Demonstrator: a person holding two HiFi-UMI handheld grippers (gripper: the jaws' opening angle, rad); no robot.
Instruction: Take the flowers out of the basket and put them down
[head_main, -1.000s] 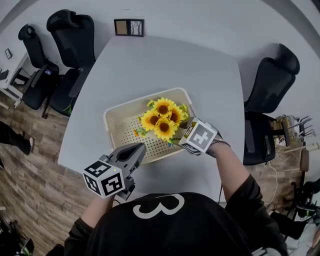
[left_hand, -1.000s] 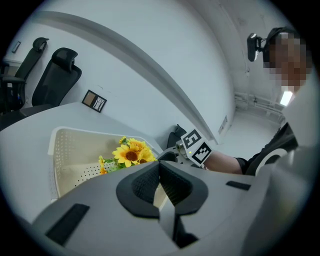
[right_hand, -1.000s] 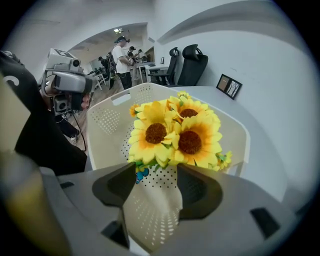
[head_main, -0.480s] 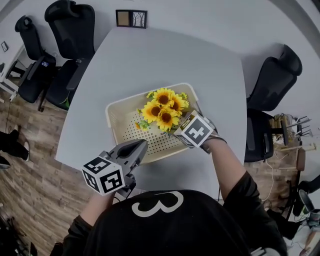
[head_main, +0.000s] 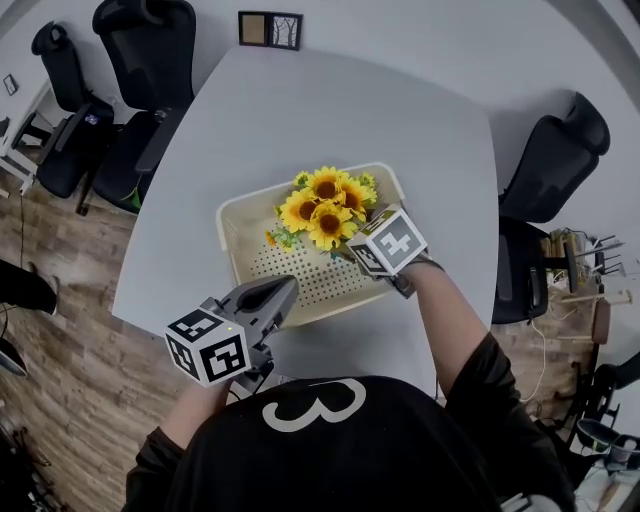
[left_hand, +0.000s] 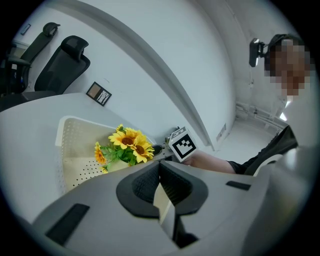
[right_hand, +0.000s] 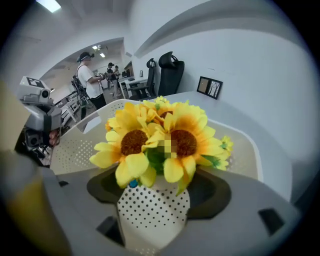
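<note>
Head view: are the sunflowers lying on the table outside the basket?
No, the sunflowers sit inside the cream basket, toward its far right corner.

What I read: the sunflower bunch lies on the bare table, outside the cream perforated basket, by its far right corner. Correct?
Not quite. The sunflower bunch lies inside the cream perforated basket, not on the bare table. It is by the far right corner, as you say. The head view shows the rim around it.
</note>
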